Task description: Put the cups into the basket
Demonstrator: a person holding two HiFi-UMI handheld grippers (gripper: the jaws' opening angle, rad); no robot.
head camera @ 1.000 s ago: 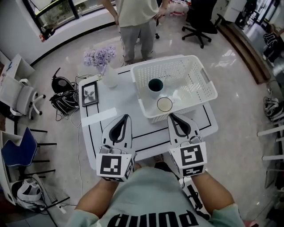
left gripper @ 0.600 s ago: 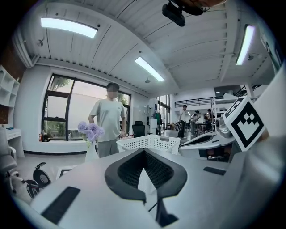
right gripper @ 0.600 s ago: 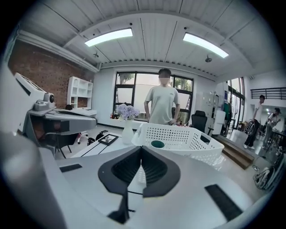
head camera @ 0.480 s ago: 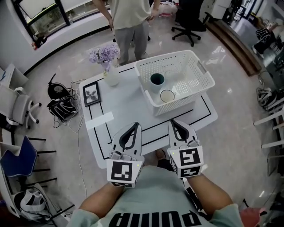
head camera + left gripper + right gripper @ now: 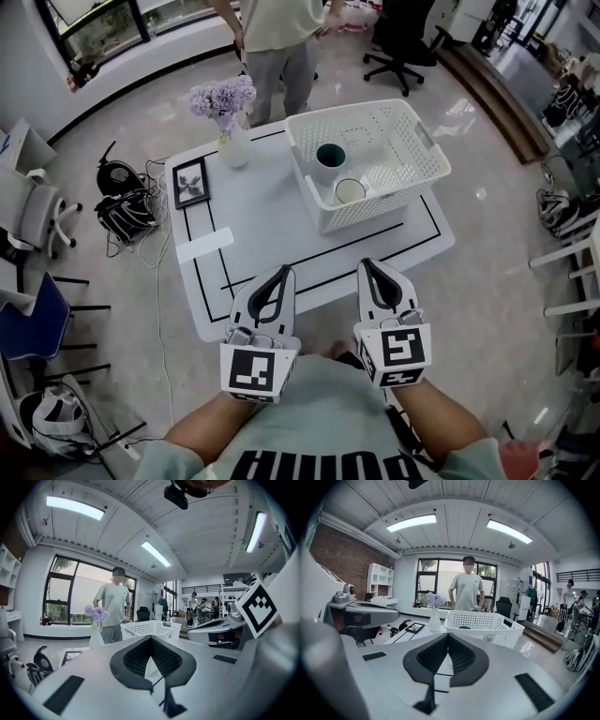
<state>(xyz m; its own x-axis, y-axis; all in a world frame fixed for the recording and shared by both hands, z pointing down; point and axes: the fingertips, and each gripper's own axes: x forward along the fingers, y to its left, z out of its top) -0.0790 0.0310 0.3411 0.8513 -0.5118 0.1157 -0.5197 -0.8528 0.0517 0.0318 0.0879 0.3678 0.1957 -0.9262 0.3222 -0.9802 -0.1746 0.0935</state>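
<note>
A white perforated basket (image 5: 349,114) stands on the right half of the white table (image 5: 262,216). Inside it are a dark teal cup (image 5: 330,157) and a cream cup (image 5: 350,191). My left gripper (image 5: 284,270) and right gripper (image 5: 366,263) hover side by side over the table's near edge, well short of the basket. Both are shut with nothing between the jaws. The left gripper view shows its closed tips (image 5: 150,637) with the basket (image 5: 150,629) beyond. In the right gripper view the closed tips (image 5: 448,634) point toward the basket (image 5: 485,623).
A vase of purple flowers (image 5: 225,131), a framed picture (image 5: 191,182) and a white slip (image 5: 204,244) lie on the table's left half. A person (image 5: 277,37) stands behind the table. Cables and gear (image 5: 127,202) sit on the floor at left, chairs around.
Both grippers have drawn back from the basket toward the person's body, staying shut. The table and basket look farther away now.
</note>
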